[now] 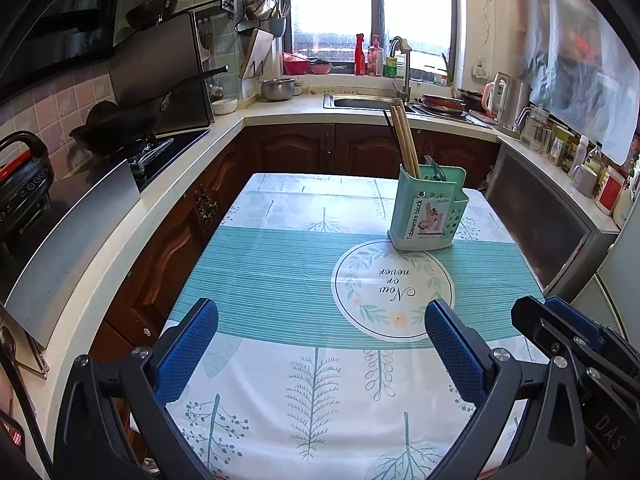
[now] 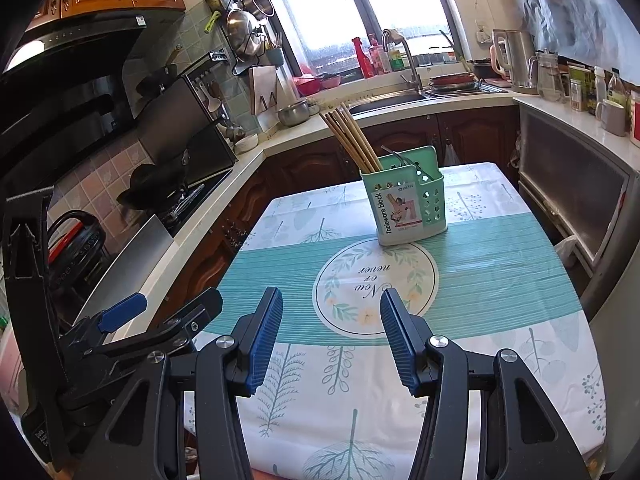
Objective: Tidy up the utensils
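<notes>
Both the left gripper (image 1: 320, 354) and right gripper (image 2: 331, 332) gape empty; neither should bump the upright utensil caddy (image 2: 404, 204), centre-frame, while retreating.

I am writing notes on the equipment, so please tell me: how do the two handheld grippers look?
The left gripper and the right gripper look alike: black angular frames with silver screws, and two fingers each with blue ribbed pads. White letters "DAS" mark the right gripper's body in the left wrist view. No cables or sleeves show.

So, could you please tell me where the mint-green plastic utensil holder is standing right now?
The mint-green plastic utensil holder stands upright on the leaf-print tablecloth, ahead and right in the left wrist view, touching the far edge of the round "Now or never" motif.
</notes>
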A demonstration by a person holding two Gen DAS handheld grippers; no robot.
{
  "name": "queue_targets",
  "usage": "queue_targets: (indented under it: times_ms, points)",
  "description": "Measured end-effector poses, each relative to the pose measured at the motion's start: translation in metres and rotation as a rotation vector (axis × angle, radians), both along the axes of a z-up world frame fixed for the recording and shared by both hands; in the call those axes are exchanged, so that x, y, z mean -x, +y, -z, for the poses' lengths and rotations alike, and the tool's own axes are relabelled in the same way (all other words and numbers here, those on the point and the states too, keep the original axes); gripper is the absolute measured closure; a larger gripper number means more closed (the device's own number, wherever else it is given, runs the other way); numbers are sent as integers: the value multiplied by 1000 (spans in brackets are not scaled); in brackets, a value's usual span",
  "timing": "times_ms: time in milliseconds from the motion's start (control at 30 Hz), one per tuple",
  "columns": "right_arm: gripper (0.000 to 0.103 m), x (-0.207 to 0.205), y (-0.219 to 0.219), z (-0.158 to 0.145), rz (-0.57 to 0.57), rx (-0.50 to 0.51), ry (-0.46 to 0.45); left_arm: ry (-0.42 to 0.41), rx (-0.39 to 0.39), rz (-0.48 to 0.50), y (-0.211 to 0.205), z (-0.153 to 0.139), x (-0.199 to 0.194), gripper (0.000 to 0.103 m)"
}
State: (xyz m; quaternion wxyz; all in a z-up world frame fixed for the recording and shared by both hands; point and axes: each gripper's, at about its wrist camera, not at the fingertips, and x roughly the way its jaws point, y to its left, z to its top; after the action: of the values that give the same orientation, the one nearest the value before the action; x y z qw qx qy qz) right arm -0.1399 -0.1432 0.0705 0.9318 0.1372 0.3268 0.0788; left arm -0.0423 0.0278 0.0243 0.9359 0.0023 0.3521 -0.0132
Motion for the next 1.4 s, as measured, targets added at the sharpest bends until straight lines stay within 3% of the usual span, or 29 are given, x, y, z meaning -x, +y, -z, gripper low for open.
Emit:
queue_targets:
  times_ms: [1400]
  points:
    - [51, 1, -1, 1, 5, -5, 12, 16, -28, -3, 13, 3, -3, 1]
